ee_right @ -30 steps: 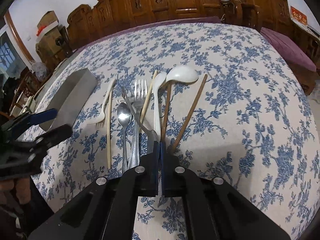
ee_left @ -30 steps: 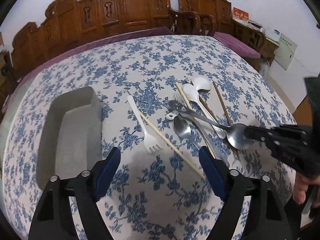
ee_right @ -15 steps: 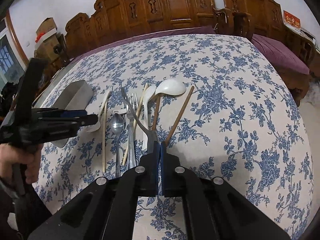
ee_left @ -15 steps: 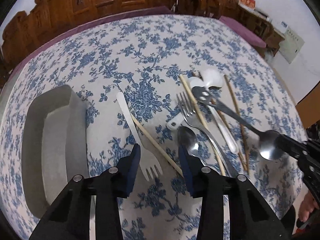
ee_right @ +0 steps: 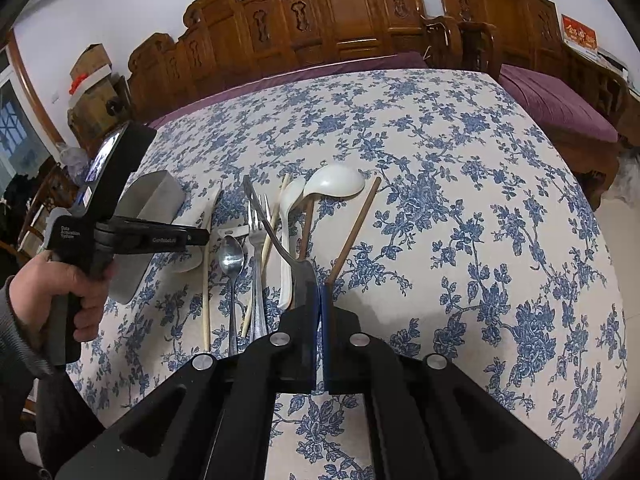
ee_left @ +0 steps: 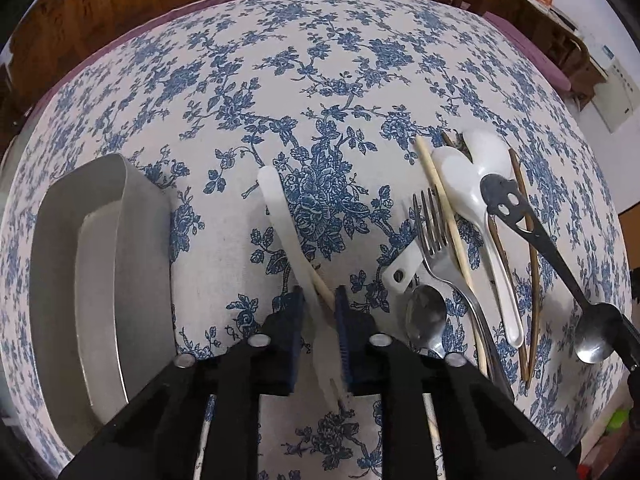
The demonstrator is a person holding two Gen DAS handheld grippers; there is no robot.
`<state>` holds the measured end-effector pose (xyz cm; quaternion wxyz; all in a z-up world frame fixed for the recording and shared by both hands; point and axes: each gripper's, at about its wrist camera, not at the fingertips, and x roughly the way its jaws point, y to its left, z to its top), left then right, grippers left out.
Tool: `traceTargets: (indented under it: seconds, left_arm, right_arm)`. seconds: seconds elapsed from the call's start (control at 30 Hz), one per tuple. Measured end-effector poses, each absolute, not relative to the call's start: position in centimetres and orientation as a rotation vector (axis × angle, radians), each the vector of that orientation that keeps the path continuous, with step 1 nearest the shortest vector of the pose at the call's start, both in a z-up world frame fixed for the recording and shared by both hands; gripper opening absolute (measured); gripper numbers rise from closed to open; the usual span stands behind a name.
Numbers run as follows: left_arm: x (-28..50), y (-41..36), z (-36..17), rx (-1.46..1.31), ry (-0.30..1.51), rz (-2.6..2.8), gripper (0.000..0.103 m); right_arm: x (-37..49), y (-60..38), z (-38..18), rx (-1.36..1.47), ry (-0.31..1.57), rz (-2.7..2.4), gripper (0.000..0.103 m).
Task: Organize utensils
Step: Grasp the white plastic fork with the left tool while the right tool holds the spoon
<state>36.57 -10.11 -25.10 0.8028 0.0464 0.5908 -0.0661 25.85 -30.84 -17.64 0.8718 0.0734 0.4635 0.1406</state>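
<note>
Left gripper just closed around white plastic fork, pale chopstick alongside; handle running away up the cloth, grey metal tray to its left. Right gripper clamped on smiley-handled steel spoon.

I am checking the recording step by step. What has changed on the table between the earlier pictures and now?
The left gripper came down over the white plastic fork, and its jaws have just been closing around the fork's neck; a light chopstick also sits between them. The right gripper stayed shut on the metal spoon, held above the pile. The gray tray and other utensils kept their places.
</note>
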Motion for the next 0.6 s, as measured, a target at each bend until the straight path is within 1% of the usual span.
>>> traceTargets:
  seconds: [0.17, 0.6]
  left_arm:
    - [35.9, -9.7, -25.1, 0.109, 1.270, -0.137, 0.012]
    - [35.8, -8.2, -24.8, 0.027, 1.249, -0.144, 0.013]
  right_arm:
    - [25.9, -30.6, -17.9, 0.148, 0.975, 0.295, 0.002]
    - [25.8, -30.2, -17.9, 0.143, 0.977, 0.304, 0.003]
